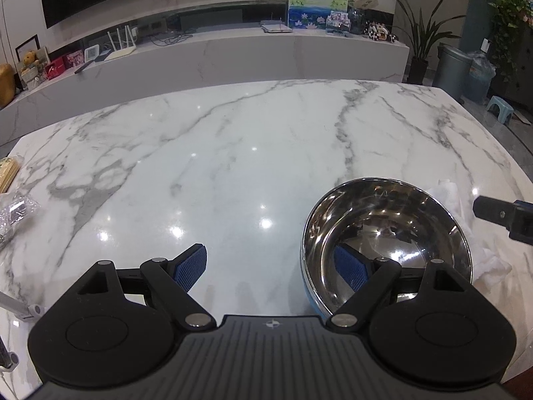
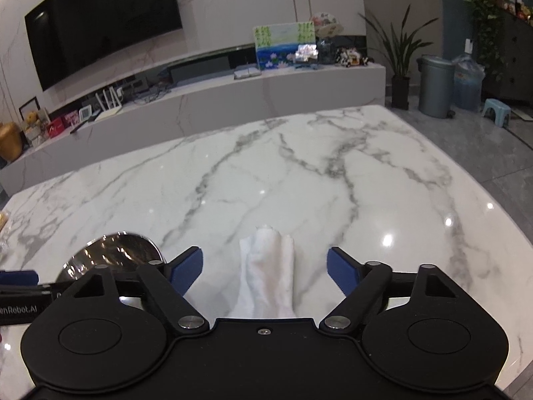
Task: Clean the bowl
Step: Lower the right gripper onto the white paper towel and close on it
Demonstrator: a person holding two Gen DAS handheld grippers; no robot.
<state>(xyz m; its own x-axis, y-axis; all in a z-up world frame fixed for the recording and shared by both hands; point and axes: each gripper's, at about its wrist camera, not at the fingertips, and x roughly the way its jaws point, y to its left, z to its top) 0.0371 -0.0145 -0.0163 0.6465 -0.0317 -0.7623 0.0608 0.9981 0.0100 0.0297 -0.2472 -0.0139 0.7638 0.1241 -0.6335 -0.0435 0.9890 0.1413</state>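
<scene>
A shiny steel bowl [image 1: 386,230] with a blue outside stands on the white marble table [image 1: 233,153], at the lower right of the left wrist view. My left gripper [image 1: 271,268] is open; its right finger [image 1: 349,271] is over the bowl's near rim, its left finger over bare table. A white cloth [image 1: 453,196] lies beside the bowl on its right. In the right wrist view my right gripper [image 2: 265,271] is open and straddles the cloth [image 2: 269,273], which lies between its fingers. The bowl [image 2: 110,253] shows at that view's lower left.
A crinkly plastic packet [image 1: 16,210] and a bundle of sticks [image 1: 8,171] lie at the table's left edge. The table's right edge [image 2: 483,180] drops to a grey floor with bins and a stool. A long TV bench stands beyond the far edge.
</scene>
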